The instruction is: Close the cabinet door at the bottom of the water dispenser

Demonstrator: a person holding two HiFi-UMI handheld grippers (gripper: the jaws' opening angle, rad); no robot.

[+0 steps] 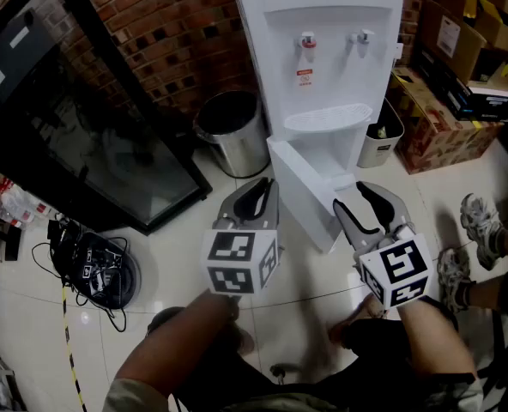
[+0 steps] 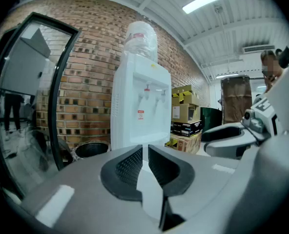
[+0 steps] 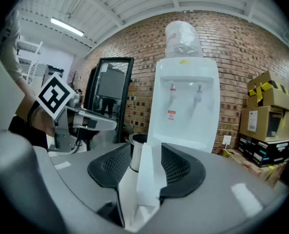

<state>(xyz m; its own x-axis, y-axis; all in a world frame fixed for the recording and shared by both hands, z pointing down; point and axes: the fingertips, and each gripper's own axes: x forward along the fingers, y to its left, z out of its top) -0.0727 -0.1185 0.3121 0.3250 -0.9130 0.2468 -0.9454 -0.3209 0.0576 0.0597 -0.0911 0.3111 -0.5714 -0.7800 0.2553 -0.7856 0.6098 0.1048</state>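
The white water dispenser stands against the brick wall. Its bottom cabinet door hangs open, swung out toward me. My left gripper hovers just left of the door, its jaws a narrow slit apart with nothing in them. My right gripper is just right of the door's free edge, jaws wide. In the right gripper view the door shows edge-on in the gap between the jaws, and the pads do not press on it.
A steel bin stands left of the dispenser and a small white bin to its right. Cardboard boxes are stacked at the right, a black glass-fronted cabinet at the left. Cables and another person's shoes lie on the floor.
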